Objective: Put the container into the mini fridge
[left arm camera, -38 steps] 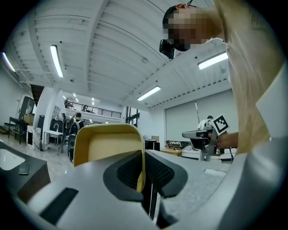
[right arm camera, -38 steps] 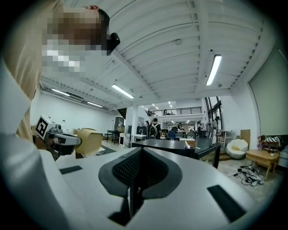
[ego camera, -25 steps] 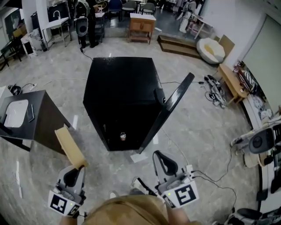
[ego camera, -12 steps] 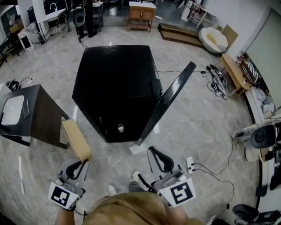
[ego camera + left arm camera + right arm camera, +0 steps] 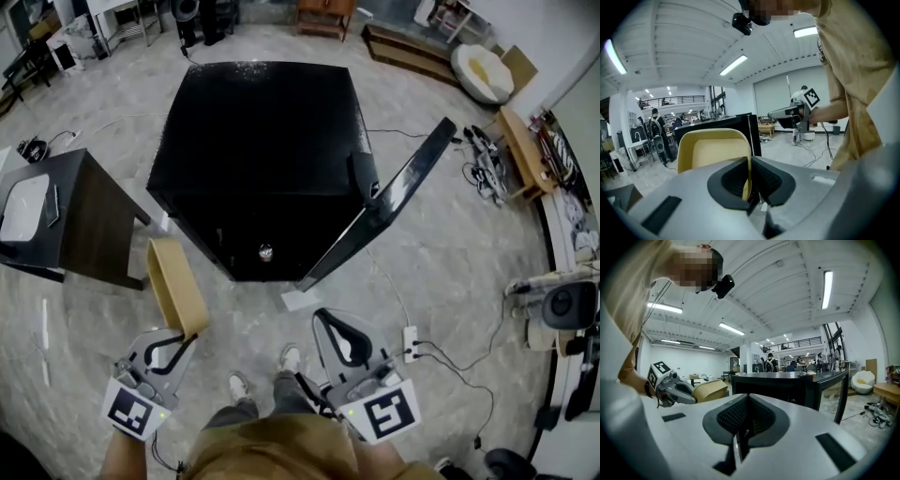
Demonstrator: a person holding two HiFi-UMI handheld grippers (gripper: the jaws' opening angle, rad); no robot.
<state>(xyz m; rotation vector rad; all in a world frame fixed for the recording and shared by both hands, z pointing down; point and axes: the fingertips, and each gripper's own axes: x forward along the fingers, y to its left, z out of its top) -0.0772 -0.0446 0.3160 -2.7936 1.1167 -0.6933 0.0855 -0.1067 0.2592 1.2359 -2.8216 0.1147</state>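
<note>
The black mini fridge (image 5: 262, 127) stands on the floor ahead, its door (image 5: 384, 211) swung open to the right and its dark inside facing me. A tan open container (image 5: 178, 286) is held out at the lower left, my left gripper (image 5: 181, 339) shut on its near wall. In the left gripper view the container (image 5: 715, 150) fills the middle, its wall pinched between the jaws of the left gripper (image 5: 750, 185). My right gripper (image 5: 330, 323) hangs shut and holds nothing, short of the door. The right gripper view shows the fridge (image 5: 787, 385) ahead and the container (image 5: 710, 390) to the left.
A dark side table (image 5: 89, 220) with a white device (image 5: 23, 208) stands left of the fridge. A sheet of paper (image 5: 300, 300) lies under the door's edge. A power strip (image 5: 410, 339) and cables trail on the floor to the right. My shoes (image 5: 289, 356) show below.
The fridge has come closer and larger in view. The left gripper has carried the container a little forward and to the right. The right gripper stays shut in much the same place.
</note>
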